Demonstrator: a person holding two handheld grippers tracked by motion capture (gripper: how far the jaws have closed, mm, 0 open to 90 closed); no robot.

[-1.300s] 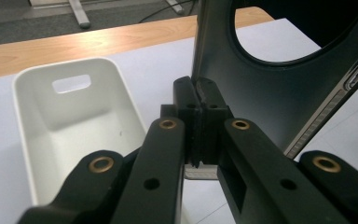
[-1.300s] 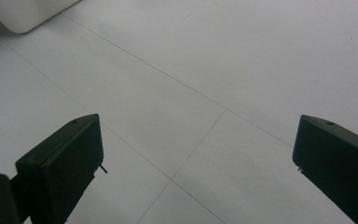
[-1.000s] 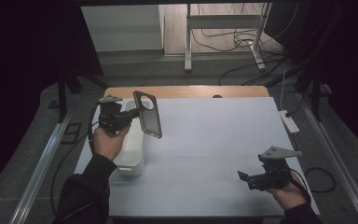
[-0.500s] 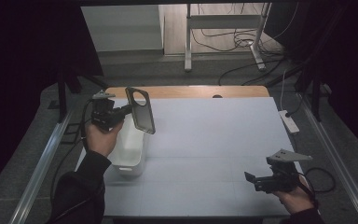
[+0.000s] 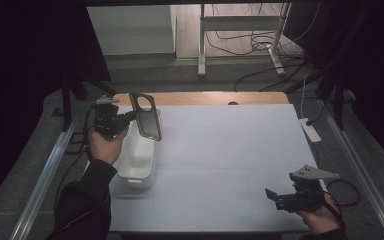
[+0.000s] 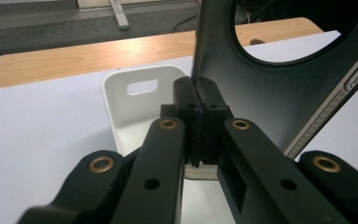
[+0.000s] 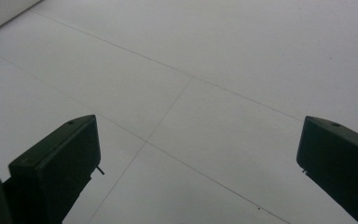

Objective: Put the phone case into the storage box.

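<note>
One phone case (image 5: 147, 116), one white bin (image 5: 139, 159), two tongs.

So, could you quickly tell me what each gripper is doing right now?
Left gripper: closed on the phone case.
Right gripper: open, holding nothing.

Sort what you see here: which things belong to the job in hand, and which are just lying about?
In the job: left gripper, phone case, white bin.
Lying about: power strip, floor cables, metal stand; right gripper idle.
</note>
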